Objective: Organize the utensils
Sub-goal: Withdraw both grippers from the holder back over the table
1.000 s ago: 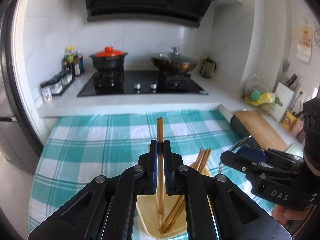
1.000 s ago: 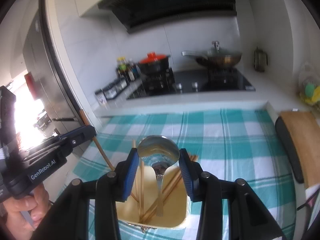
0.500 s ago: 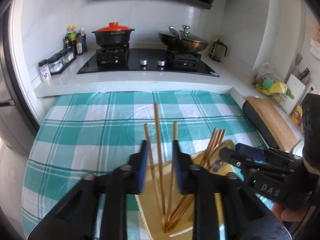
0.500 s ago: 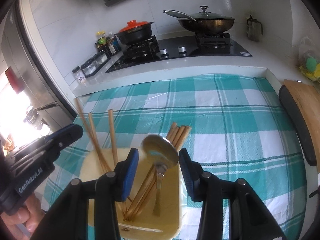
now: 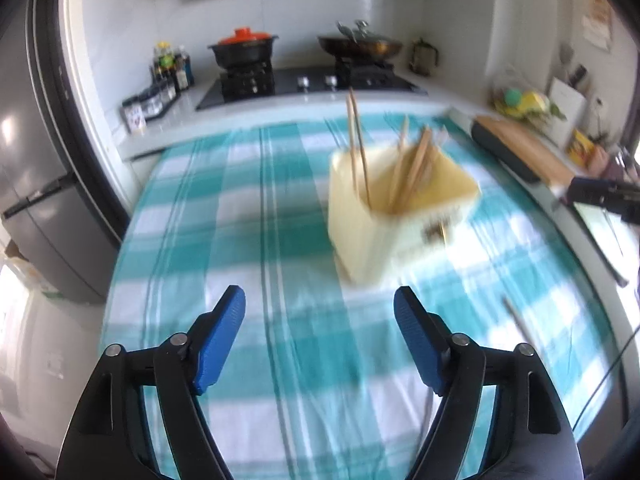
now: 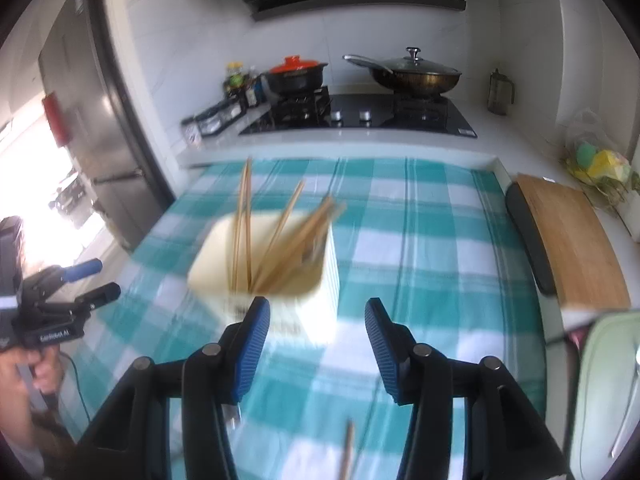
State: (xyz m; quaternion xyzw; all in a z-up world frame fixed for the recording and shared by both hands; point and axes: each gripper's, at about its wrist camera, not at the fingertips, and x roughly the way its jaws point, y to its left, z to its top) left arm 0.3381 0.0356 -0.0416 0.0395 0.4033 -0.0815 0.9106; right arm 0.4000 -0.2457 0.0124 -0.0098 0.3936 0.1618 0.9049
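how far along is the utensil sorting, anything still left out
Mostly done: several chopsticks stand in the cream holder. Nothing is in hand; the left gripper and right gripper are open and empty. One stick still lies on the checked cloth.

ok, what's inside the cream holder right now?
Wooden chopsticks stand leaning inside the cream holder, tips above the rim. Blur and the walls hide the bottom, so I can't confirm a spoon there.

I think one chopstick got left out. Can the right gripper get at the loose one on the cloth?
Probably yes. The right gripper is open and empty, and the loose chopstick lies on the cloth just under it, with nothing between.
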